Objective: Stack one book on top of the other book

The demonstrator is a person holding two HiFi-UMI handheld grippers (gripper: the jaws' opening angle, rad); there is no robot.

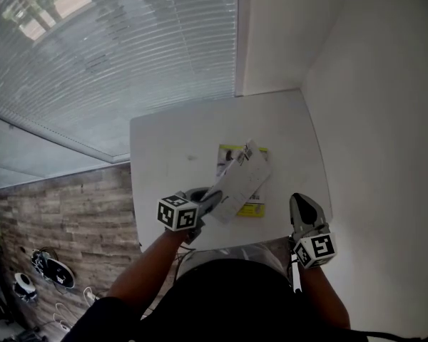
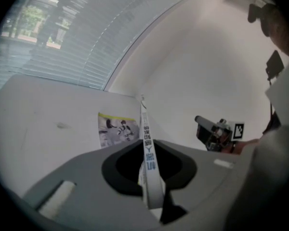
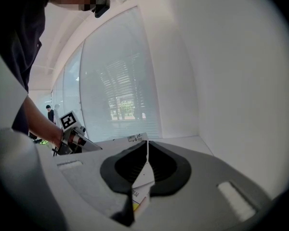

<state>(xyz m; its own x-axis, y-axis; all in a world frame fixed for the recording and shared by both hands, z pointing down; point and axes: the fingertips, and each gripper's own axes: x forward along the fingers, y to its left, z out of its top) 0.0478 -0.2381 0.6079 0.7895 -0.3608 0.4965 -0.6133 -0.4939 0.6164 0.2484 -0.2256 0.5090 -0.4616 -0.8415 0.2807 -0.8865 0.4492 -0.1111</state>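
Left tongs (image 1: 212, 199), lower left of centre in the head view: jaws closed down to a narrow gap on the held book (image 1: 241, 180), gripped at its near end. In the left gripper view we saw that book edge-on between the jaws, a slim white strip with blue print, apparently the spine. It hung tilted in the air over the flat book (image 1: 229, 154), whose yellow-banded cover with a photo lay on the white worktop (image 1: 175, 144). We could not tell whether the two touched.

Both books looked like thin paperbacks: smooth covers, square corners, few pages. We judged them light but floppy, likely to sag away from a one-end grip and to slide on a glossy cover. Best hold, we reckoned: the spine edge, near its middle.

Right tongs (image 1: 301, 205), lower right: jaws nearly together, apart from both books. A white sliver with a yellow patch showed in the gap; we could not identify it.
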